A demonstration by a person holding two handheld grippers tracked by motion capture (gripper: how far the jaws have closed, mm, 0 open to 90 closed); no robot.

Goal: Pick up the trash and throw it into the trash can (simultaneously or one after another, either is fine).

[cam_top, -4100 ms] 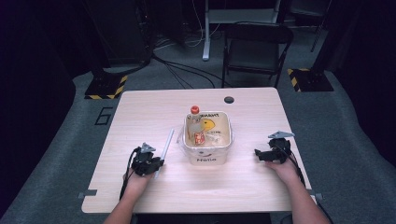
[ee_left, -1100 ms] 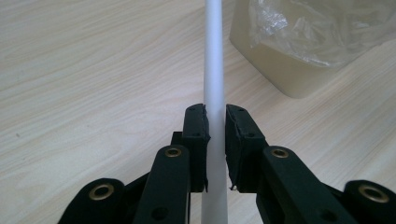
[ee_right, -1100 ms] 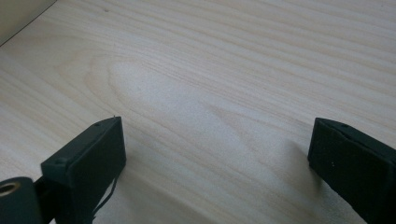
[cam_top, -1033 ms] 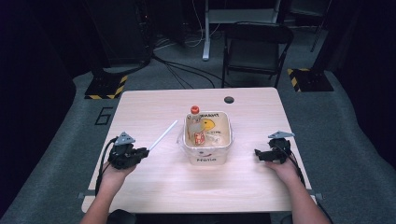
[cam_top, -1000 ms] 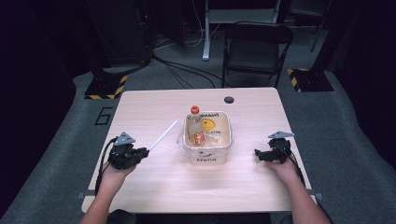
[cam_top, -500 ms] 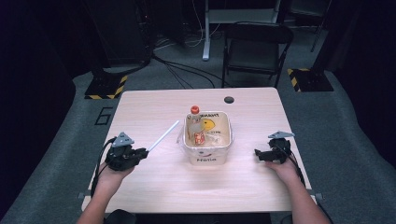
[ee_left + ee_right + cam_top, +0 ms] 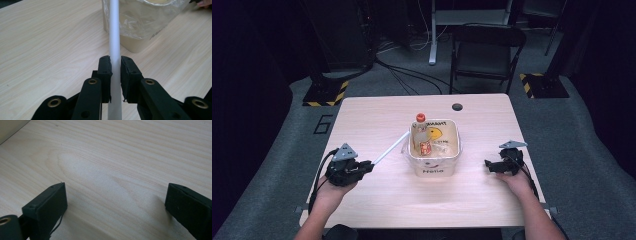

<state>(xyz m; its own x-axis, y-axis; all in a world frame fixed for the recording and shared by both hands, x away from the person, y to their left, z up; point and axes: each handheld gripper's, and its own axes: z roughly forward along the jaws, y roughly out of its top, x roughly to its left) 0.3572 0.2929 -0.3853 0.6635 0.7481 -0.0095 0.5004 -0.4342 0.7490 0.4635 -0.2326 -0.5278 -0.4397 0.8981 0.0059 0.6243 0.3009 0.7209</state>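
A white plastic tube (image 7: 390, 147) runs from my left gripper (image 7: 368, 164) up toward the beige tub (image 7: 435, 168) in the table's middle. In the left gripper view the pads are shut on the white tube (image 7: 115, 37), which points at the tub's plastic-lined wall (image 7: 140, 22). The tube's far end is level with the tub's left rim, and whether it touches I cannot tell. Inside the tub stand a bottle with a red cap (image 7: 419, 119) and a small red can (image 7: 425, 148). My right gripper (image 7: 486, 163) rests on the table at the right, open, with bare wood between its jaws (image 7: 115, 195).
The wooden table (image 7: 377, 115) has a round dark hole (image 7: 457, 106) near its far edge. A folding chair (image 7: 484, 50) stands behind the table. Cables cross the grey floor, and black-and-yellow stand bases (image 7: 324, 92) sit at both far corners.
My left hand rose a little and carried the tube toward the tub; its far end now reaches the tub's left rim. The right hand kept still.
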